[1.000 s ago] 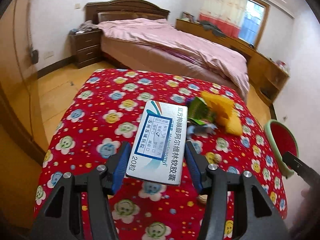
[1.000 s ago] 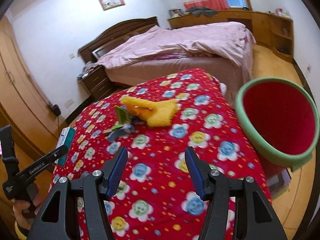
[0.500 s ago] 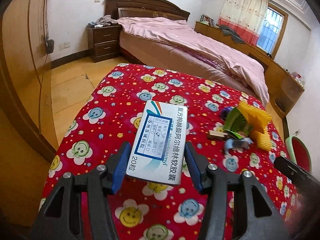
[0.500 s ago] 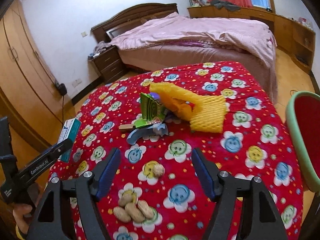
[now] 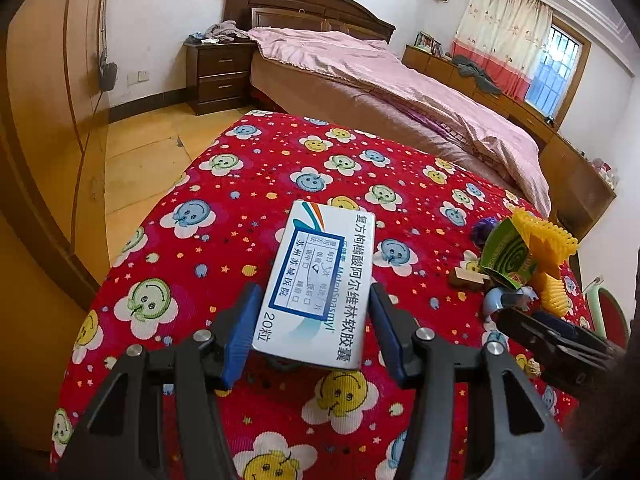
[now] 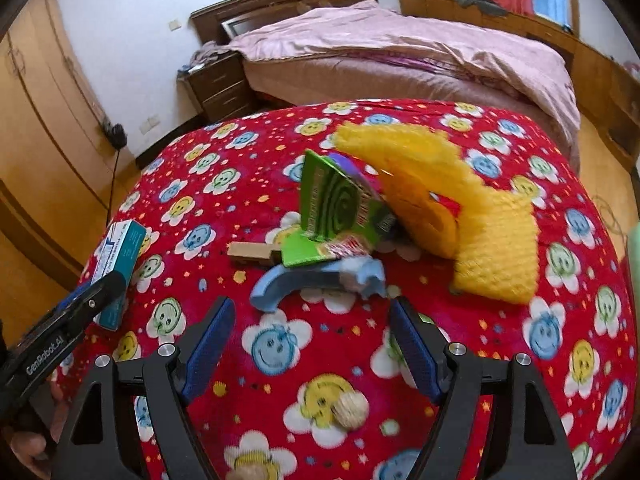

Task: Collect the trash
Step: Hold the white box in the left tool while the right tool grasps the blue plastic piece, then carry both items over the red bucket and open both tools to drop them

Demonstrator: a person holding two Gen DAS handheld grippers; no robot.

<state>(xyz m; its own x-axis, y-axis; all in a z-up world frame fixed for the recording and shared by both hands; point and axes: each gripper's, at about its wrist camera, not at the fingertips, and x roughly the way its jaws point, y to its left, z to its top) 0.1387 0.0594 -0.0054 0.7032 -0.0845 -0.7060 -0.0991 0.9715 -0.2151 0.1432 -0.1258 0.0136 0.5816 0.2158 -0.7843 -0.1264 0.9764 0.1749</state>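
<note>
Soft window daylight, fisheye edges, slight blur

White medicine box (image 5: pixel 320 288) printed "20粒" and "MeteoSpasmyl", left hand-held gripper (image 6: pixel 96 300) arm marked "GenRobot.AI"

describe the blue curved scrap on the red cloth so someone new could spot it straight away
Start at the red flowered cloth and find the trash heap near its middle, by the yellow foam net. At the heap's near edge, just under the green box, lies the blue scrap. It alone is pale blue, arched and flat.
</note>
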